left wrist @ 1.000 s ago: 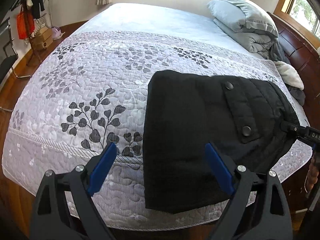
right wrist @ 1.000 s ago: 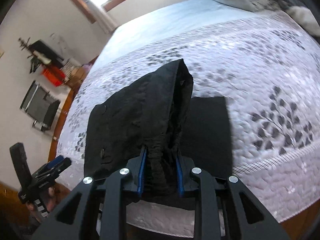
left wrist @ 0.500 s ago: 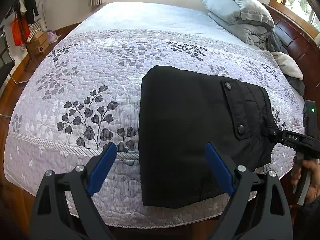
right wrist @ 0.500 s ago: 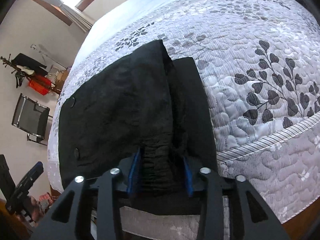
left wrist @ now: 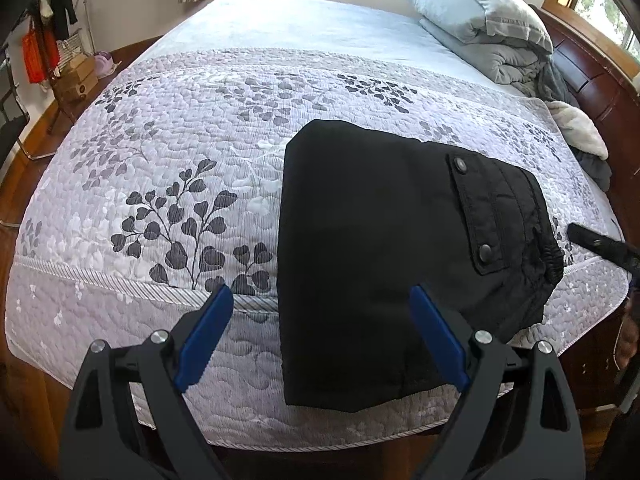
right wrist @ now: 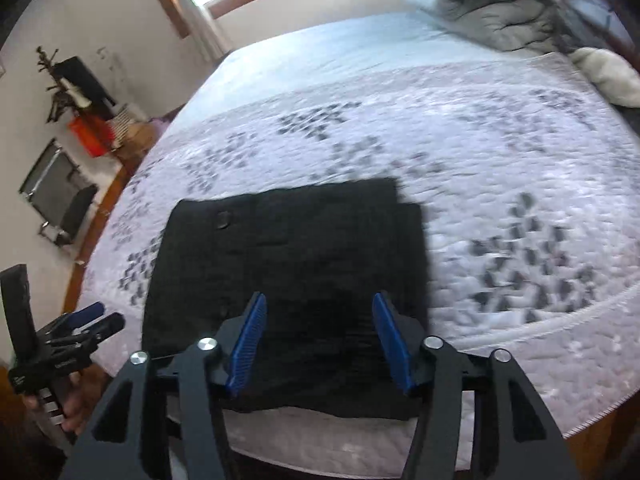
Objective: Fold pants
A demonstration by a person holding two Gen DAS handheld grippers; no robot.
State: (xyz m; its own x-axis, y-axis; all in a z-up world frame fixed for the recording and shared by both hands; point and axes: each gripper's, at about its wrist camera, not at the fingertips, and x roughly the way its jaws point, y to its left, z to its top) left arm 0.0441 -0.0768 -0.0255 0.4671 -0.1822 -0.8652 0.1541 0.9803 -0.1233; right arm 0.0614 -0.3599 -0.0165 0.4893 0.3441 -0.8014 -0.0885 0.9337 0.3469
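Left gripper (left wrist: 320, 340): fingers spread wide, holding nothing, above the bed's near edge.
Right gripper (right wrist: 320, 344): fingers apart, empty, over the pants' near end.
Pants (left wrist: 384, 256): black, folded, flat on the quilt (left wrist: 168, 184); long axis runs near to far, near end draped over the edge, buttoned pocket on the right.
Pillow (left wrist: 476, 12): far right corner.
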